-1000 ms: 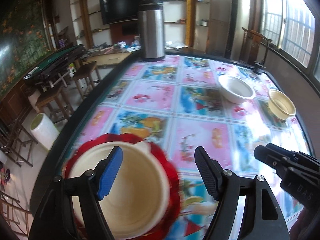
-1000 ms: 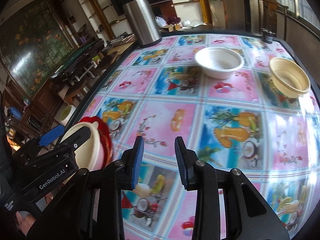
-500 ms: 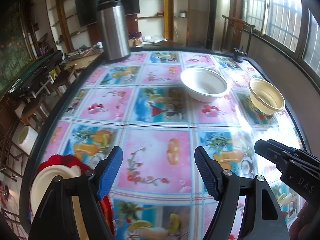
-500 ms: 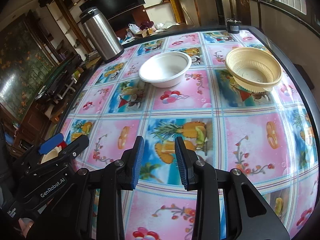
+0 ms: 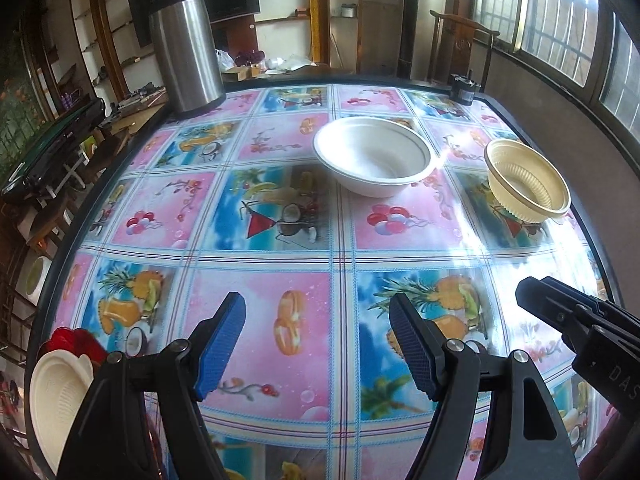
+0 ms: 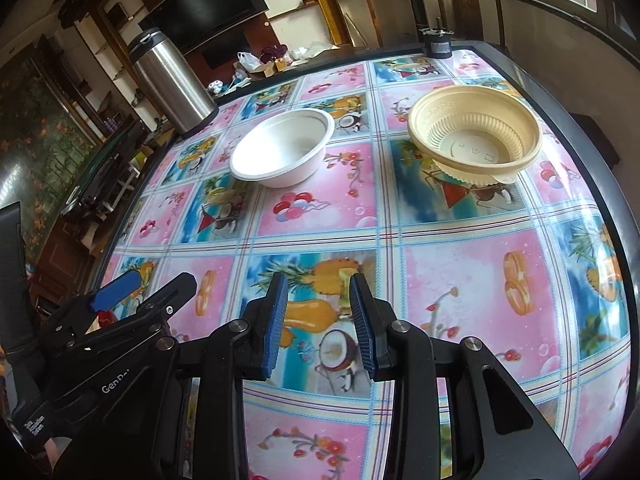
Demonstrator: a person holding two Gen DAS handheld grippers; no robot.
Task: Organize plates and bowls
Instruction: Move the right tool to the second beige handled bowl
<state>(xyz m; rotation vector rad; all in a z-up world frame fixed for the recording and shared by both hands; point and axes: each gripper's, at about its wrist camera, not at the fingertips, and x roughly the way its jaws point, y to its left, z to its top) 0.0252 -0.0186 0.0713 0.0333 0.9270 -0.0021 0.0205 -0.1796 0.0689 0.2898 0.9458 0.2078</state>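
Note:
A white bowl [image 5: 374, 156] [image 6: 280, 156] stands on the far middle of the table, upright and with nothing in it. To its right, near the table's edge, is a yellow ribbed bowl [image 5: 526, 176] [image 6: 474, 136]. A cream plate [image 5: 56, 392] lies on a red plate [image 5: 76, 340] at the near left edge. My left gripper [image 5: 318, 320] hangs open over the tablecloth with nothing between its fingers. My right gripper [image 6: 319, 300] holds its blue pads a narrow gap apart, also with nothing between them. Each gripper shows in the other's view: the right gripper [image 5: 560, 312] and the left gripper [image 6: 140, 292].
A tall steel flask [image 5: 186, 40] [image 6: 172, 80] stands at the far left corner. A small black object [image 5: 464, 88] [image 6: 436, 42] sits on the far edge. A wooden chair [image 5: 460, 48] is behind the table. The table's dark rim [image 5: 60, 256] curves around the patterned cloth.
Both grippers moved across the table away from the stacked plates and toward the two bowls, which now look nearer. The plate stack slid to the left view's lower left corner. Neither gripper's opening changed.

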